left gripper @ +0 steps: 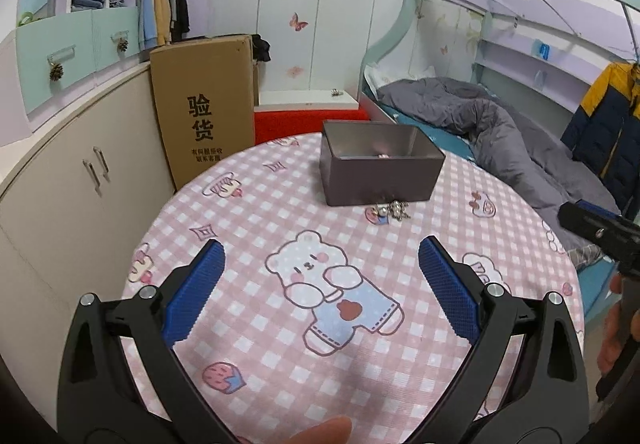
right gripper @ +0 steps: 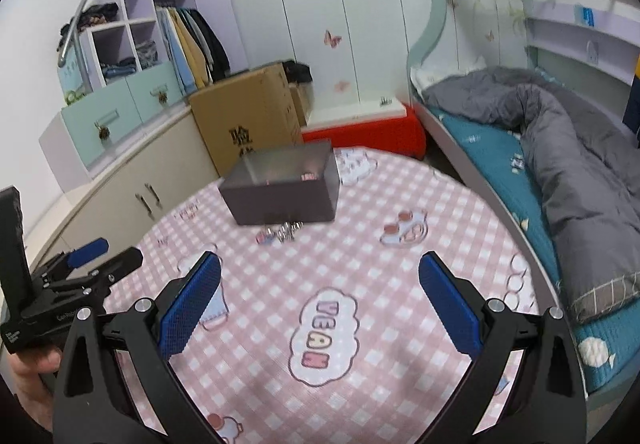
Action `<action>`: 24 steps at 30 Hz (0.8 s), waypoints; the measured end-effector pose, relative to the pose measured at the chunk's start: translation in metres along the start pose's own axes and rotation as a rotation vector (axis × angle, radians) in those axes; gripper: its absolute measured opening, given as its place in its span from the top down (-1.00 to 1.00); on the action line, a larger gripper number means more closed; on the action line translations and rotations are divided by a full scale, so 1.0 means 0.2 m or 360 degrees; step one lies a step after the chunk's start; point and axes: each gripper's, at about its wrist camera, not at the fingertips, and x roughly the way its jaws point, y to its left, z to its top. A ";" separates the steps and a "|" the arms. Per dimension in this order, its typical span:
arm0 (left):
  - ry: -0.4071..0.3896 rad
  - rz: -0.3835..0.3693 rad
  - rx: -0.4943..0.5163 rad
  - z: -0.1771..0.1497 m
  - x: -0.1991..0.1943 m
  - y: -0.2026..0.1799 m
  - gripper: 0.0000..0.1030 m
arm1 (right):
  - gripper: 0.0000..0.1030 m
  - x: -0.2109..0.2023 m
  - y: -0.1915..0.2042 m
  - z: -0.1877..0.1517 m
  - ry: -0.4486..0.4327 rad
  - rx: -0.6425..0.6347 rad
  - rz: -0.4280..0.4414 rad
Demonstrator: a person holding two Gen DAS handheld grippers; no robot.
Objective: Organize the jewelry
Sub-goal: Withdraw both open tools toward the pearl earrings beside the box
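1. Bedroom setting: a round table (left gripper: 248, 324) under a pink checked cloth printed with cartoon bears stands in the foreground, with a bunk bed (left gripper: 500, 132) holding a grey duvet to one side and a tall cardboard carton (left gripper: 204, 112) against pale cabinets on the other.
2. An open dark metal box (left gripper: 380, 168) sits toward the far side of the table; a small pale item lies on its floor, too small to identify.
3. A small cluster of silver jewelry (left gripper: 390, 211) lies on the cloth just in front of the box's near wall, outside it.
4. Left gripper (left gripper: 320, 272): jaws spread wide, blue pads empty, held above the bear print, well short of the jewelry.
5. Right gripper (right gripper: 320, 276): jaws likewise wide and empty, above the cloth, pointing toward the box; this view is slightly motion-blurred.
6. Each gripper's body appears at the edge of the other's view, with a hand (right gripper: 32, 380) on the left grip.
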 end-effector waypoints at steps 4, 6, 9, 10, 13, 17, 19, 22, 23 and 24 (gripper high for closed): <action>0.0057 -0.0004 -0.0016 -0.02 0.10 -0.01 -0.85 | -0.85 0.06 0.00 -0.02 0.0051 -0.0026 0.0000; 0.0084 -0.0008 -0.0043 -0.01 0.15 -0.01 -0.85 | -0.85 0.09 0.00 -0.02 0.0070 -0.0040 -0.0004; 0.0130 -0.0003 -0.0026 0.02 0.26 -0.05 -0.85 | -0.85 0.15 -0.02 -0.03 0.0097 -0.0043 -0.0006; 0.0150 0.0019 -0.0004 0.04 0.31 -0.07 -0.85 | -0.85 0.17 -0.03 -0.03 0.0109 -0.0037 -0.0005; 0.0222 0.0047 0.0027 0.09 0.45 -0.12 -0.85 | -0.85 0.22 -0.06 -0.04 0.0138 -0.0023 0.0002; 0.0301 0.0070 0.0054 0.13 0.61 -0.18 -0.85 | -0.85 0.28 -0.10 -0.03 0.0176 -0.0011 0.0028; 0.0342 0.0089 0.0073 0.14 0.69 -0.21 -0.85 | -0.85 0.29 -0.10 -0.03 0.0188 -0.0018 0.0048; 0.0398 0.0125 0.0052 0.15 0.79 -0.22 -0.75 | -0.85 0.32 -0.10 -0.02 0.0202 -0.0042 0.0079; 0.0412 0.0133 0.0031 0.15 0.82 -0.21 -0.70 | -0.85 0.32 -0.09 -0.01 0.0208 -0.0050 0.0085; 0.0422 0.0132 0.0017 0.15 0.83 -0.21 -0.62 | -0.85 0.33 -0.09 -0.01 0.0213 -0.0056 0.0089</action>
